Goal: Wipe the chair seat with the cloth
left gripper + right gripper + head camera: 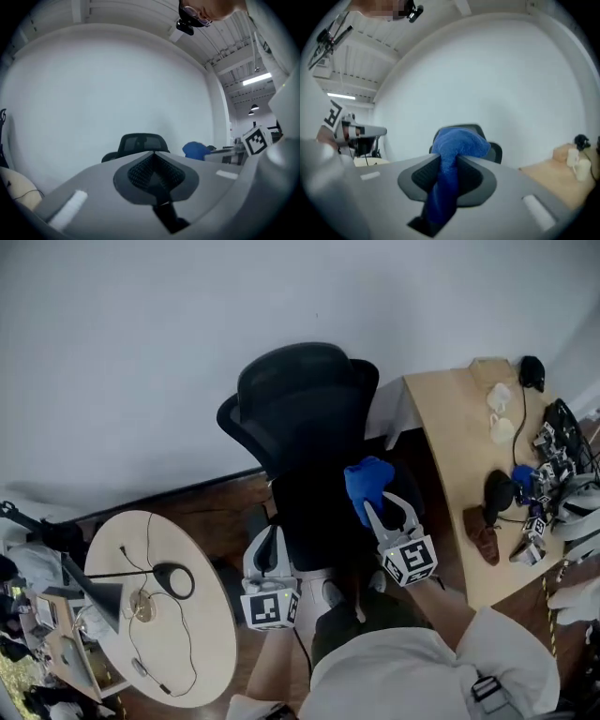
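A black office chair (pixel 305 418) stands against the white wall, its dark seat (pixel 314 521) facing me. My right gripper (pixel 375 507) is shut on a blue cloth (pixel 367 482), held above the seat's right side; the cloth (pixel 457 147) bunches out past the jaws in the right gripper view, with the chair back (pixel 492 147) behind it. My left gripper (pixel 269 545) sits at the seat's front left, jaws closed with nothing in them. In the left gripper view the chair back (pixel 143 140) and the blue cloth (pixel 197 150) show beyond the shut jaws.
A round cream table (pixel 202 634) with a black lamp and cables stands at the left. A wooden desk (pixel 459 465) with mugs, a brown object and marker-cubed grippers lies at the right. Dark wood floor surrounds the chair.
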Demonstrator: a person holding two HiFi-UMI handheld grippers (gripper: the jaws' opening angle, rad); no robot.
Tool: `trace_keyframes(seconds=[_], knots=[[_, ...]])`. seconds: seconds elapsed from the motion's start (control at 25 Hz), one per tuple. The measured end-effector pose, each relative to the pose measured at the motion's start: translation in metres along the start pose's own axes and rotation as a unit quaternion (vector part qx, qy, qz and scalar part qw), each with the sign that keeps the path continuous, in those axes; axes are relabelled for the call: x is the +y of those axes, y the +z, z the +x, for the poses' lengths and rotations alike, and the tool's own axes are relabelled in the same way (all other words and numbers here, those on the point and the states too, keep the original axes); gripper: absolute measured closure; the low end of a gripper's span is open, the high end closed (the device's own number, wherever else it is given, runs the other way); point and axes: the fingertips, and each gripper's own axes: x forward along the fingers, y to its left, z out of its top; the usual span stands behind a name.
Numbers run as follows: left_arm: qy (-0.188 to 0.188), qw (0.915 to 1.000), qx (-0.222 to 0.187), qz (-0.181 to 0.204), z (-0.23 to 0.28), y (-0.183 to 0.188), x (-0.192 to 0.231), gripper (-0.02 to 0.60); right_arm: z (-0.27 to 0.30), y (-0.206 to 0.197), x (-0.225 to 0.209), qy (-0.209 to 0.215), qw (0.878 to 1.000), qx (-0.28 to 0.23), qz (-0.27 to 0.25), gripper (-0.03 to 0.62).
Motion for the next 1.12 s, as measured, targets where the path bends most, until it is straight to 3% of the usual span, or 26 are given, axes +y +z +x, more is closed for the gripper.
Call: trace_keyframes(seconds=[0.16, 0.36, 0.52, 0.92, 1.12], knots=[[-0.005, 0.9988, -0.047, 0.011, -0.055, 0.074, -0.047, 0.552, -0.087, 0.135, 0.036, 0.013, 0.994, -0.103, -0.037, 0.5], [-0.001, 0.9924, -0.118, 0.037, -0.12, 0.151, -0.071, 0.557, -0.17, 0.216, 0.084, 0.019, 0.984, -0.165, -0.062, 0.5], [-0.016, 0.9879, -0.145, 0.051, -0.143, 0.174, -0.085, 0.557, -0.207, 0.232, 0.101, 0.012, 0.98, -0.183, -0.076, 0.499], [-0.042, 0.9911, -0.122, 0.033, -0.158, 0.165, -0.066, 0.557, -0.211, 0.226, 0.121, -0.001, 0.984, -0.158, -0.08, 0.499], [-0.042, 0.9901, -0.13, 0.03, -0.209, 0.173, -0.105, 0.557, -0.268, 0.225, 0.153, 0.026, 0.983, -0.163, -0.077, 0.497]])
